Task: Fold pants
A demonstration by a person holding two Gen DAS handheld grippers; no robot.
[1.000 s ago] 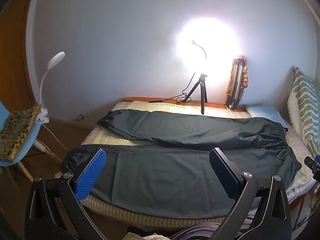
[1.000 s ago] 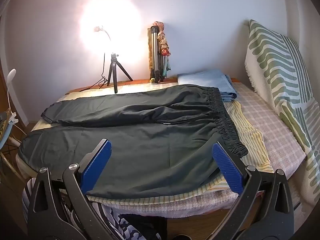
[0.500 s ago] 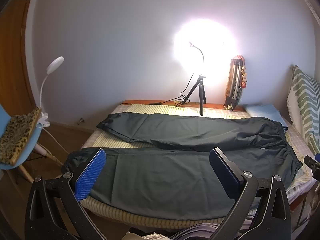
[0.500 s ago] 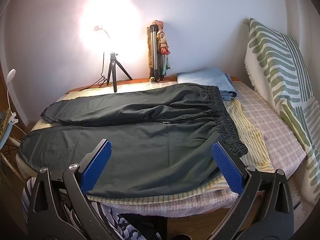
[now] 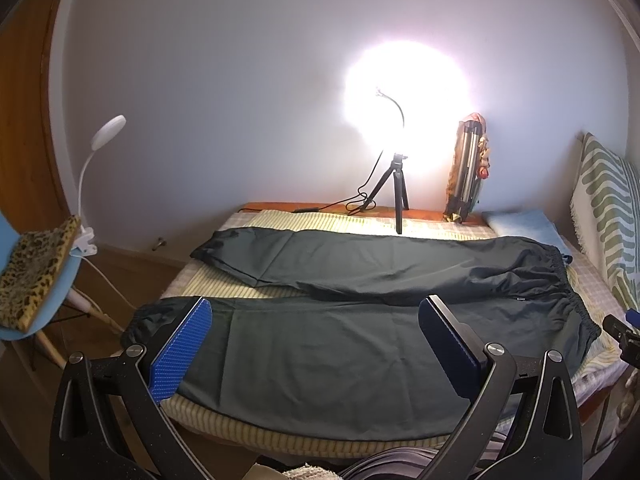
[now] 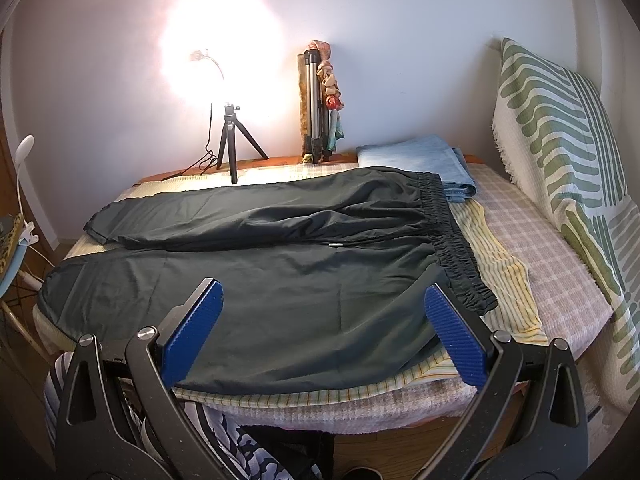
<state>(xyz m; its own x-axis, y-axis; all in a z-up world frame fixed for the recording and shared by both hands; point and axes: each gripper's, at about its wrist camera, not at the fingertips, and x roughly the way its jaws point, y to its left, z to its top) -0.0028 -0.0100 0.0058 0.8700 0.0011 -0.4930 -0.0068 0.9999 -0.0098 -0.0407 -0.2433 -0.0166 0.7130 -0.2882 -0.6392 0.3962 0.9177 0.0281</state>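
Dark pants [image 5: 340, 336] lie spread flat on the bed [image 5: 248, 224], both legs pointing left and the elastic waistband [image 6: 456, 248] at the right. They also show in the right wrist view [image 6: 288, 276]. My left gripper [image 5: 316, 344] is open and empty, held above the bed's near edge over the near leg. My right gripper [image 6: 324, 332] is open and empty, above the near edge toward the waistband end. Neither touches the pants.
A bright ring light on a small tripod [image 5: 396, 196] and a folded tripod [image 6: 316, 104] stand at the far edge. A folded blue cloth [image 6: 420, 160] lies beside the waistband. A striped pillow [image 6: 568, 152] leans at the right. A chair [image 5: 36, 276] with a clip lamp stands left.
The left wrist view has tilted slightly, so the bed sits a bit higher and farther. The right wrist view is almost unchanged. Both grippers stay open.
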